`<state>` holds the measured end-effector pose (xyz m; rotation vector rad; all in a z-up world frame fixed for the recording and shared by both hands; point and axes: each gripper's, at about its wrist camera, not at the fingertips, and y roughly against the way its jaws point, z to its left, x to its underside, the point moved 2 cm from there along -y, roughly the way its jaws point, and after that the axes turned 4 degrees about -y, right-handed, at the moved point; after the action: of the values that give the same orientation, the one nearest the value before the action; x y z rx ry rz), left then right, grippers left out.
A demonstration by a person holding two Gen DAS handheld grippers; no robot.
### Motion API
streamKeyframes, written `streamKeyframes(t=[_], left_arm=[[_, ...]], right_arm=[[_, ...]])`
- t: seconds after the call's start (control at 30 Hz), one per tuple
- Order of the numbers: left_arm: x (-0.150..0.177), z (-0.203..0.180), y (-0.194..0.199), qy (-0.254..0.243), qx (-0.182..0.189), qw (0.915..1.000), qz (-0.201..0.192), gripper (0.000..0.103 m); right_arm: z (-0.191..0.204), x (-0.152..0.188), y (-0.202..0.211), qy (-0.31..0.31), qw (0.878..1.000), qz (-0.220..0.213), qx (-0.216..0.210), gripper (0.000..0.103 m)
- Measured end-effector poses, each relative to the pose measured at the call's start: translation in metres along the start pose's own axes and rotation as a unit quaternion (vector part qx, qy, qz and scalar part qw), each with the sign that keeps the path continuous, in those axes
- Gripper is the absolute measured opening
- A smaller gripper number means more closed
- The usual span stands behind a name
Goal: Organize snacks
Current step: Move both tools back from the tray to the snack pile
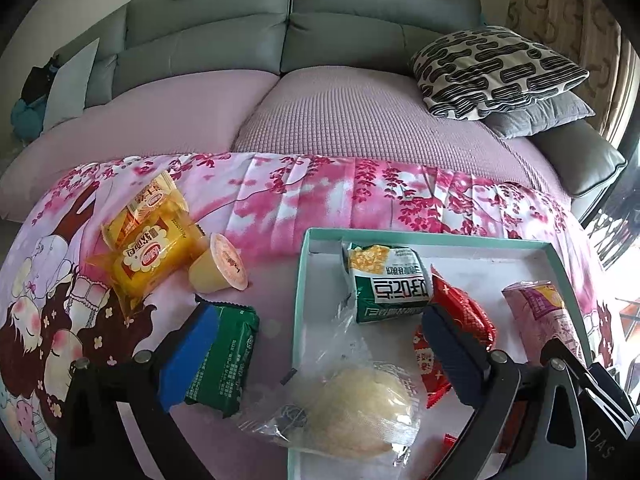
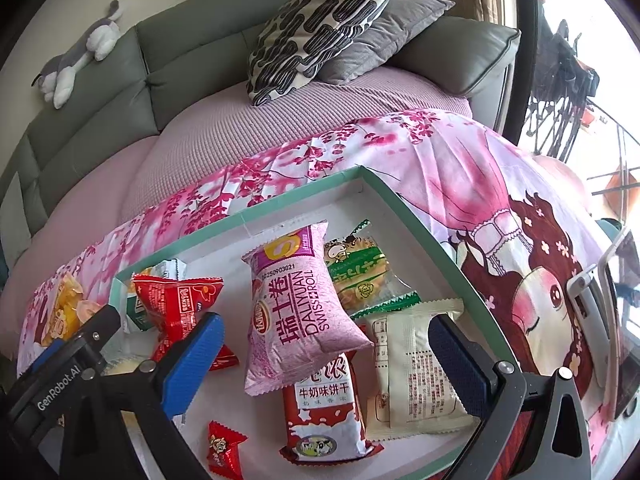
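**Both tools wide open over the snack box**

We found the left tool (image 1: pixel 320 360) spread wide with nothing gripped. Low in the left wrist frame, its blue finger pad (image 1: pixel 188 356) lay just beside the green foil packet (image 1: pixel 224 364) on the floral cloth (image 1: pixel 320 192), while its dark pad sat over the teal-rimmed box (image 1: pixel 424 237), close to the crinkled red packet (image 1: pixel 464 312). Between the pads lay a pale round bun in clear, glossy wrap (image 1: pixel 360 412), straddling the box's left rim. Higher in the box was a green-and-white pouch (image 1: pixel 388 280). At middle left, on the cloth outside the box, we saw yellow cake packets (image 1: pixel 156 256) and a small jelly cup (image 1: pixel 220 268) tipped on its side.

The right tool (image 2: pixel 324 364) was likewise fully parted and empty. In the centre of the right wrist frame, between its pads, a puffy pink Swiss roll bag (image 2: pixel 296 312) rested atop a red-and-white biscuit packet (image 2: pixel 320 420). Just right of it lay a flat cream sachet (image 2: pixel 412 376), near the dark pad, and a clear-wrapped green pastry (image 2: pixel 364 276) above. A small red candy (image 2: pixel 224 448) sat at lower centre.
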<state>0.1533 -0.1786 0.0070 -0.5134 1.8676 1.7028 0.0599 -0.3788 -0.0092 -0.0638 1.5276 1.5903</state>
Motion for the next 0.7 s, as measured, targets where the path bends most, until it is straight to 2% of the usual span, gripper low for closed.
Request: streamKeyframes(t=[0.23, 0.7], left_arm=[[-0.003, 0.000, 0.013, -0.006, 0.002, 0.9999, -0.013, 0.101], [-0.007, 0.029, 0.032, 0.019, -0.015, 0.9994, -0.023, 0.101]], right_arm=[[0.007, 0.000, 0.012, 0.016, 1.000, -0.008, 0.001, 0.103], [0.023, -0.002, 0.031, 0.033, 0.999, -0.029, -0.005, 0.103]])
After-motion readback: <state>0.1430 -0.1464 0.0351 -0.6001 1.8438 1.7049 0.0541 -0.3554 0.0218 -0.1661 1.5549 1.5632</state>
